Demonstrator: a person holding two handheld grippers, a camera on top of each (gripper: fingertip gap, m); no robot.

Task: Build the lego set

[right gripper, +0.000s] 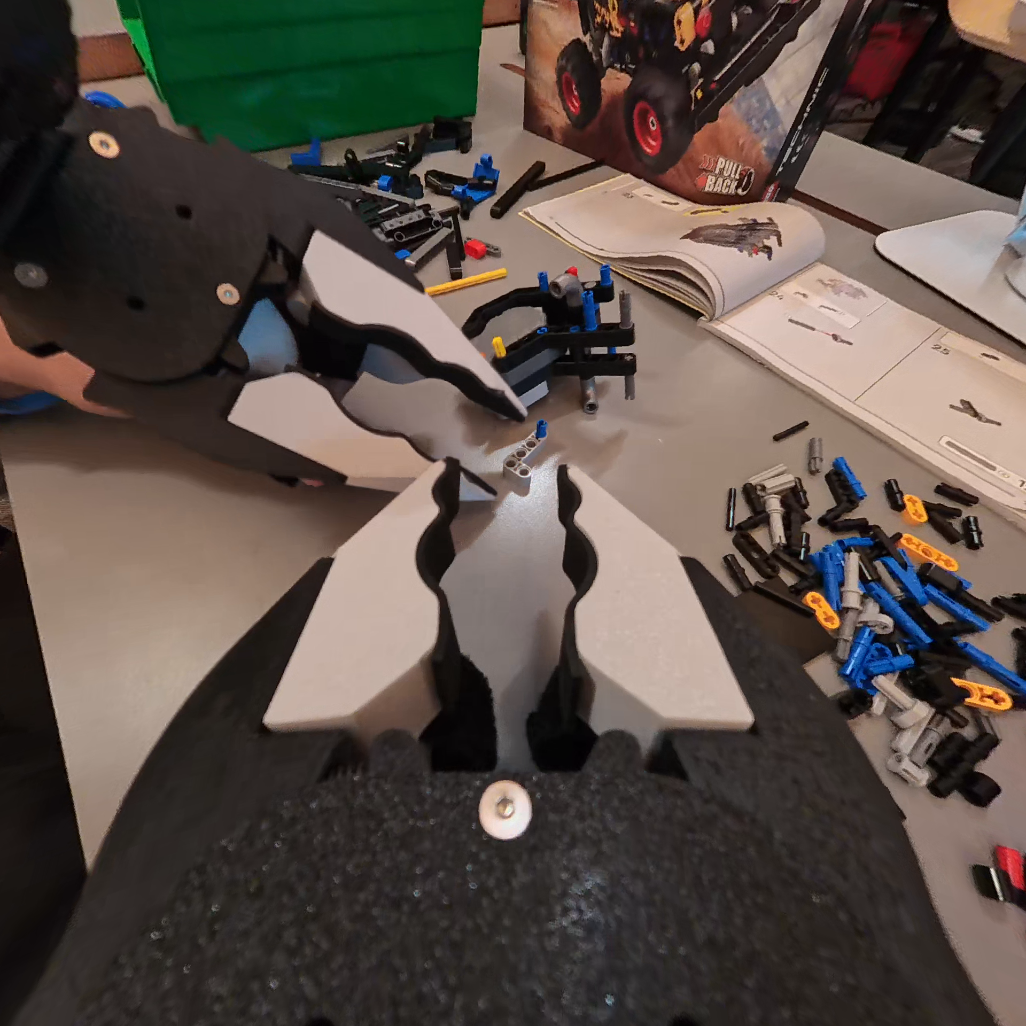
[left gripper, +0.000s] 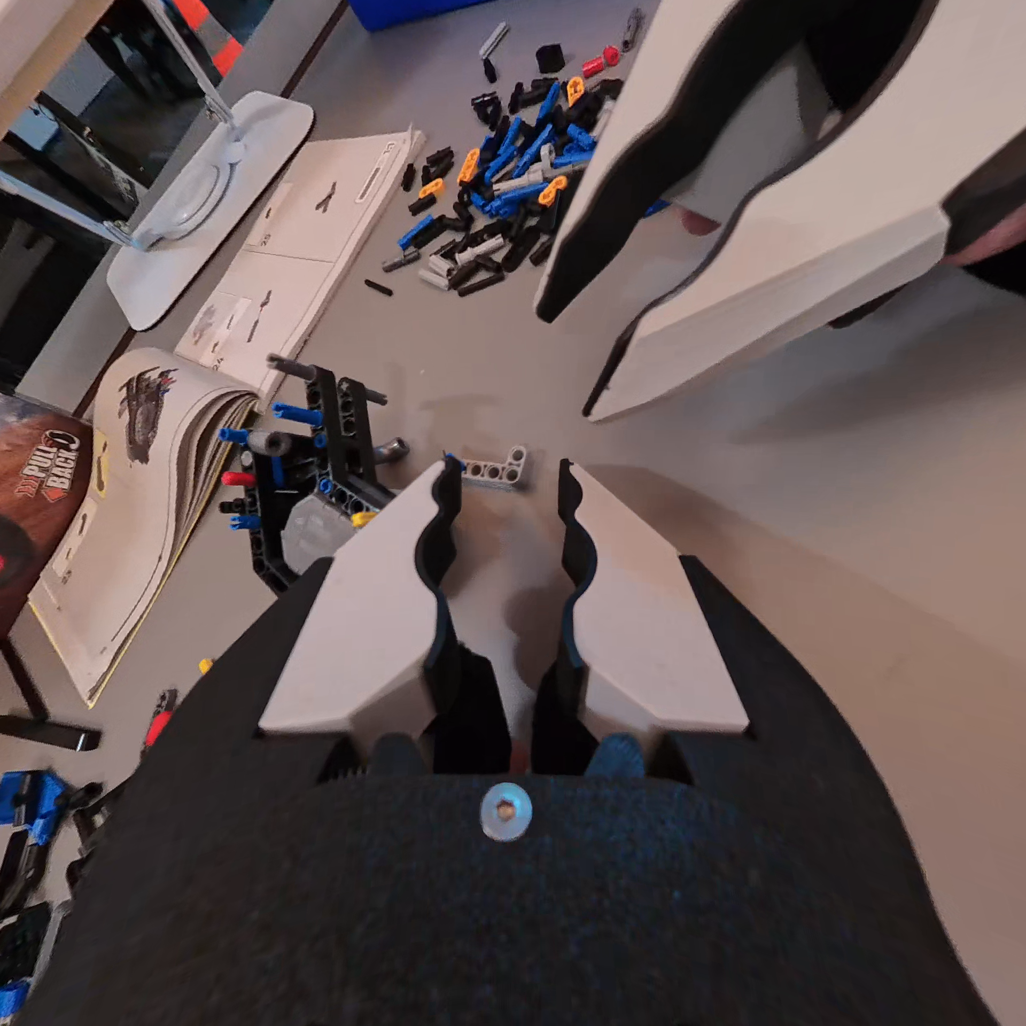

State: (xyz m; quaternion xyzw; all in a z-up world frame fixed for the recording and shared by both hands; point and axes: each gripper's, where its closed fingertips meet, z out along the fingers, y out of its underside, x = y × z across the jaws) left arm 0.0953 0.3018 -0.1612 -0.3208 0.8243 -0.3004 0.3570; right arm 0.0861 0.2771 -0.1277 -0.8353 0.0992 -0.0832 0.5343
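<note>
A small grey L-shaped beam (left gripper: 499, 471) (right gripper: 521, 459) with a blue pin (right gripper: 540, 428) at one end lies flat on the grey table. My left gripper (left gripper: 508, 469) is open and empty, its fingertips at the table on either side of the beam's near end. It also shows in the right wrist view (right gripper: 506, 455). My right gripper (right gripper: 505, 471) is open and empty, just short of the beam. It also shows in the left wrist view (left gripper: 569, 363), hovering above the table. The partly built black frame (left gripper: 316, 472) (right gripper: 561, 333) with blue pins lies beside the beam.
A pile of black, blue, grey and orange pins (left gripper: 511, 183) (right gripper: 888, 599) lies nearby. An open instruction booklet (left gripper: 233, 333) (right gripper: 722, 250), the set's box (right gripper: 694, 94), a lamp base (left gripper: 211, 194), a green bin (right gripper: 311, 66) and more loose parts (right gripper: 411, 194) ring the work area. The left gripper's tips are roughly 5 centimeters from the right gripper's.
</note>
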